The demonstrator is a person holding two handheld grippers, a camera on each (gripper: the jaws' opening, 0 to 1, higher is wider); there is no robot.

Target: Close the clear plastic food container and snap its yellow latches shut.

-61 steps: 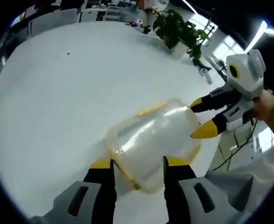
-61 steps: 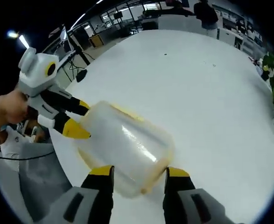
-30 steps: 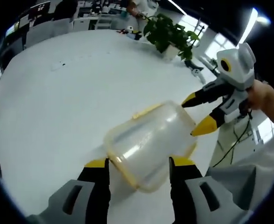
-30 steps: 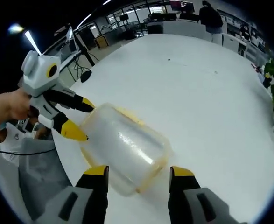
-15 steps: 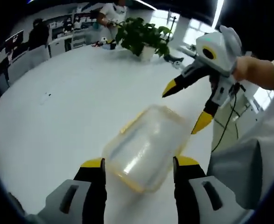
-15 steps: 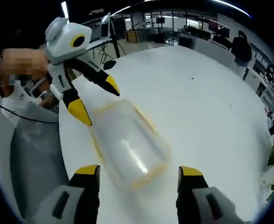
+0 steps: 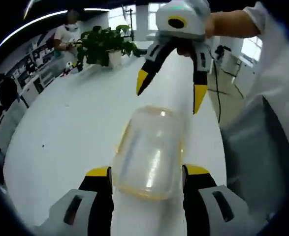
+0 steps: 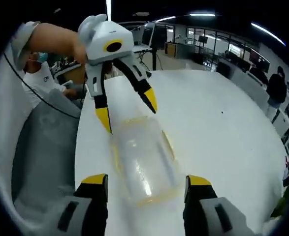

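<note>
A clear plastic food container with a yellow rim lies on the white table, its lid down on it. My left gripper is open, its yellow-tipped jaws standing either side of the container's near end. The right gripper comes in from above at the far end, open, tips spread over the container. In the right gripper view the same container lies between the jaws of my right gripper, and the left gripper hangs open over its far end. The latches' state is unclear.
The white table spreads wide to the left. A potted plant stands at its far edge. The table's edge runs close beside the container, with a person's grey clothing next to it. People stand in the background.
Both views have swung round, so the container now lies lengthwise between each gripper's jaws. Each gripper now sits squarely opposite the other at the container's two ends. Both stay open.
</note>
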